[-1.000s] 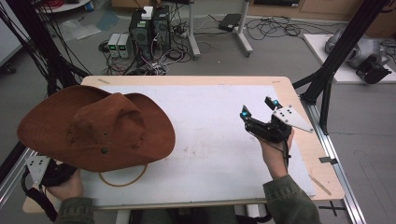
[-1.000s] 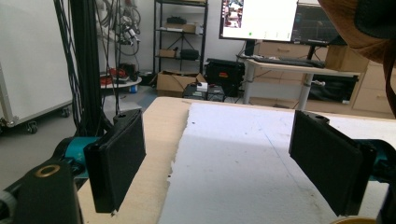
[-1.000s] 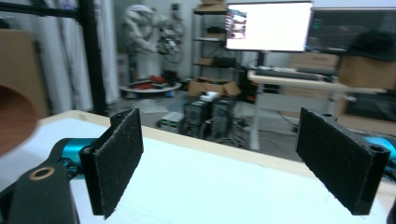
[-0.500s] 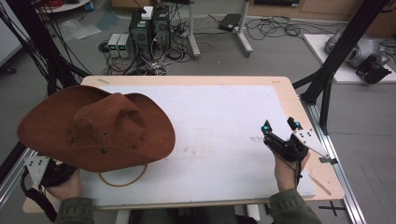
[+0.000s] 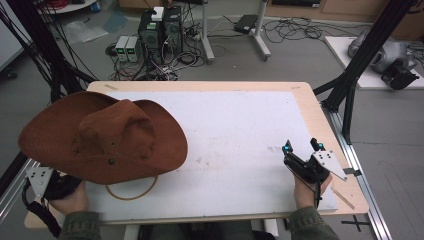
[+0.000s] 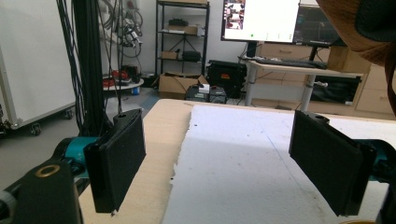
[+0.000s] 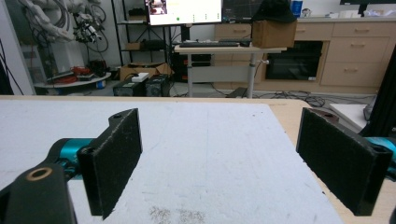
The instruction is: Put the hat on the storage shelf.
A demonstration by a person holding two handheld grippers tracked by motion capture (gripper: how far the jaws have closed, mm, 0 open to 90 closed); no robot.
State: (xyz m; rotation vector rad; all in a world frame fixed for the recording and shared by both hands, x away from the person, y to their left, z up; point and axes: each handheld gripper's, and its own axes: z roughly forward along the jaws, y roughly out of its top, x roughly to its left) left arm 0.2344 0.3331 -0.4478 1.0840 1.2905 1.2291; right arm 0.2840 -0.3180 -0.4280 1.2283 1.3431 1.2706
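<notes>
We hold the right claw [image 5: 301,146] low over the near right part of the surface [image 5: 240,125], and its jaws stand wide apart with nothing between them. In the right gripper view the two black pads [image 7: 114,158] frame only the bare white sheet [image 7: 196,154] in front of them, and the wooden edge of the surface runs just to the outside of the right pad. Our right hand [image 5: 307,187] grips the body of this claw from behind.

The left claw [image 6: 224,168] is at the near left corner, and in the high view it is mostly covered by the brown hat [image 5: 105,137]. Its jaws are also spread, and they pinch nothing. In the left gripper view the edge of the white sheet passes between the pads, and the brim of the hat [image 6: 359,28] hangs above and to the right of the right pad. We cannot tell if the brim touches the claw.

The hat lies directly over the left claw and well apart from the right claw. A thin tan ring [image 5: 131,189] lies on the sheet just beside the left hand [image 5: 75,200], partly under the brim.
</notes>
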